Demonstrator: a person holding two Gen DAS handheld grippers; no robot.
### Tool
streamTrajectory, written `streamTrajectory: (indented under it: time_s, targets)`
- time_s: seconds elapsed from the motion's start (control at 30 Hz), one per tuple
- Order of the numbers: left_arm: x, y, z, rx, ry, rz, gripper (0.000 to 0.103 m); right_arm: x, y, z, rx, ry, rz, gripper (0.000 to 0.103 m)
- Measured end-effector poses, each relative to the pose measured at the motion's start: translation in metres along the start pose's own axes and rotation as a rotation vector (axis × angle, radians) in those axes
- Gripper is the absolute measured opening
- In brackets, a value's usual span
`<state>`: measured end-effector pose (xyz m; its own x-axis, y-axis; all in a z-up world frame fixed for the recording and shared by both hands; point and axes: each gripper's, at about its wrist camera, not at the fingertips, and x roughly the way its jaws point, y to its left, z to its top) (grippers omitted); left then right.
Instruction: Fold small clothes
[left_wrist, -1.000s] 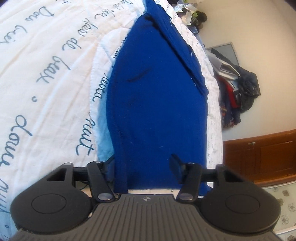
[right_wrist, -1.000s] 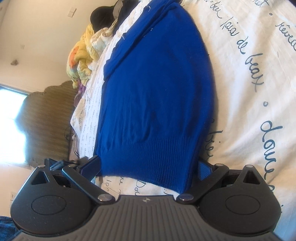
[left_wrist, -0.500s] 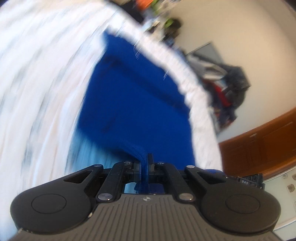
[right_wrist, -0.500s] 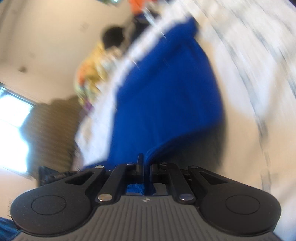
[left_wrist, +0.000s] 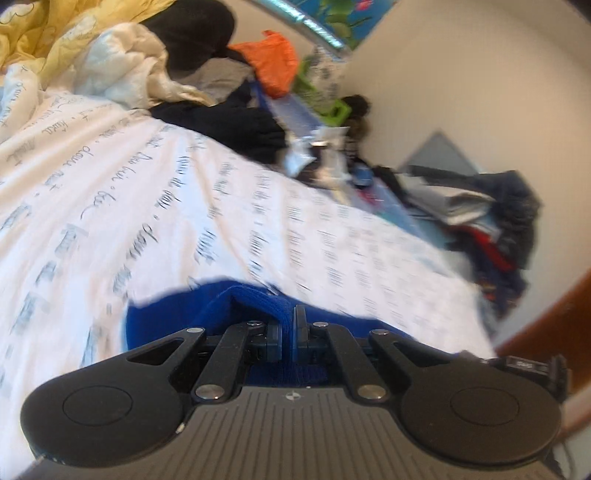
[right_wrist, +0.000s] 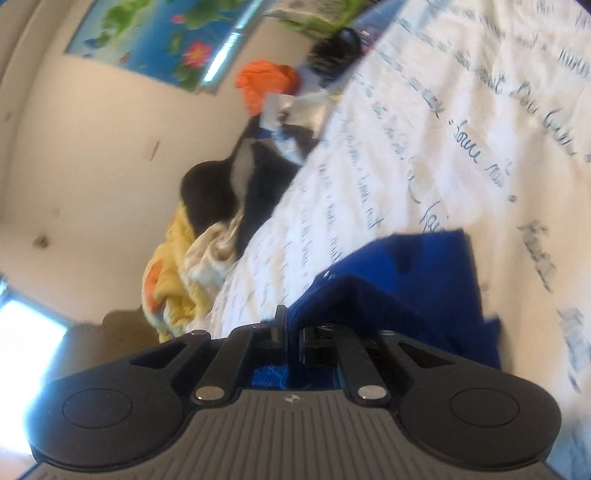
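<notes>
A royal blue knit sweater (left_wrist: 207, 306) lies on a white bedspread with blue script (left_wrist: 110, 206). My left gripper (left_wrist: 287, 325) is shut on its ribbed hem, and the cloth bunches up between the jaws. In the right wrist view the same sweater (right_wrist: 413, 273) folds over itself on the bedspread (right_wrist: 424, 147), and my right gripper (right_wrist: 291, 328) is shut on its hem too. Most of the sweater is hidden below both grippers. Both views are blurred by motion.
A heap of clothes lies at the far end of the bed: black garments (left_wrist: 229, 122), an orange item (left_wrist: 273, 62), a yellow quilt (right_wrist: 173, 273). More clothes (left_wrist: 495, 229) are piled by the wall at the right. A wooden cabinet edge (left_wrist: 554, 317) is at the right.
Both grippers shut on the sweater's hem and have carried it up and forward over the garment. The long flat sweater now shows only as a short folded bunch near the jaws.
</notes>
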<state>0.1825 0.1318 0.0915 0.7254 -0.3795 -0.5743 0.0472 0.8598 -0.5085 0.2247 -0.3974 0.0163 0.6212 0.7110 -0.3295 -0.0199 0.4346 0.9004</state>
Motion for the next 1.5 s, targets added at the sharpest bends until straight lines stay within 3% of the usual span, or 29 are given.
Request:
streamTrajectory:
  time_s: [0.07,0.1,0.13,0.2,0.23,0.3,0.37,0.5,0.57,0.6,0.67,0.77,0.8,0.83,0.87,0.9,0.93,1.03,1.1,1.27,1.4,1.47,1.5]
  targets:
    - [0.025,0.011,0.008,-0.028,-0.002,0.033,0.007,0.025,-0.018,0.007,0.069,-0.018,-0.014,0.026]
    - [0.034,0.017,0.01,-0.049,0.004,0.031,0.02,0.037,-0.022,0.01,0.083,-0.014,-0.029,0.065]
    - [0.038,0.019,0.011,-0.071,0.018,0.035,0.049,0.042,-0.025,0.011,0.09,-0.031,-0.045,0.095]
    - [0.026,0.021,0.005,-0.098,-0.018,0.063,0.092,0.039,-0.023,0.004,0.076,-0.081,-0.047,0.094]
    - [0.009,0.02,-0.002,-0.085,-0.087,0.067,0.098,0.032,-0.021,0.0,0.067,-0.086,-0.032,0.094]
    - [-0.027,0.018,-0.019,-0.031,-0.138,0.071,0.098,0.006,-0.011,-0.016,0.001,-0.078,-0.006,0.094]
    - [-0.059,0.021,-0.044,-0.03,-0.12,0.099,0.099,-0.028,0.002,-0.038,-0.102,-0.064,-0.034,0.094]
    - [-0.096,0.047,-0.105,-0.113,-0.017,0.153,0.092,-0.089,0.007,-0.094,-0.315,-0.037,-0.269,0.094]
    - [-0.098,0.06,-0.124,-0.161,0.03,0.15,0.088,-0.099,-0.001,-0.115,-0.376,-0.02,-0.419,0.094]
    - [-0.099,0.062,-0.13,-0.179,0.015,0.141,0.087,-0.1,-0.006,-0.123,-0.374,-0.004,-0.453,0.094]
    - [-0.096,0.059,-0.134,-0.182,0.026,0.092,0.088,-0.103,-0.012,-0.135,-0.379,0.0,-0.409,0.094]
    - [-0.082,0.047,-0.129,-0.157,0.051,0.08,0.085,-0.085,-0.01,-0.136,-0.294,0.036,-0.314,0.094]
    - [-0.077,0.042,-0.128,-0.146,0.063,0.085,0.066,-0.078,-0.009,-0.135,-0.28,0.047,-0.292,0.094]
    - [-0.072,0.04,-0.127,-0.147,0.089,0.091,0.022,-0.071,-0.007,-0.134,-0.269,0.051,-0.276,0.093]
    - [-0.065,0.042,-0.127,-0.166,0.131,0.094,0.007,-0.067,-0.004,-0.132,-0.265,0.057,-0.269,0.085]
    - [-0.063,0.045,-0.128,-0.196,0.136,0.102,0.01,-0.059,-0.003,-0.128,-0.258,0.09,-0.269,0.029]
    - [-0.063,0.046,-0.126,-0.204,0.134,0.107,0.009,-0.05,-0.007,-0.125,-0.22,0.147,-0.277,0.01]
    - [-0.068,0.037,-0.118,-0.157,0.126,0.141,0.008,-0.043,-0.011,-0.123,-0.225,0.161,-0.267,0.009]
    - [-0.085,0.025,-0.11,-0.125,0.092,0.123,0.007,-0.049,-0.001,-0.122,-0.253,0.142,-0.257,0.009]
    - [-0.163,-0.009,-0.1,-0.018,0.024,0.054,0.007,-0.104,0.04,-0.13,-0.334,0.08,-0.136,0.008]
    - [-0.226,-0.007,-0.138,0.026,0.029,0.014,0.007,-0.159,0.051,-0.17,-0.368,0.112,-0.062,0.008]
    - [-0.232,0.006,-0.168,0.053,0.094,0.039,0.012,-0.177,0.043,-0.198,-0.346,0.164,-0.059,0.012]
    - [-0.231,0.018,-0.183,0.051,0.108,0.096,0.018,-0.18,0.038,-0.211,-0.337,0.182,-0.1,0.016]
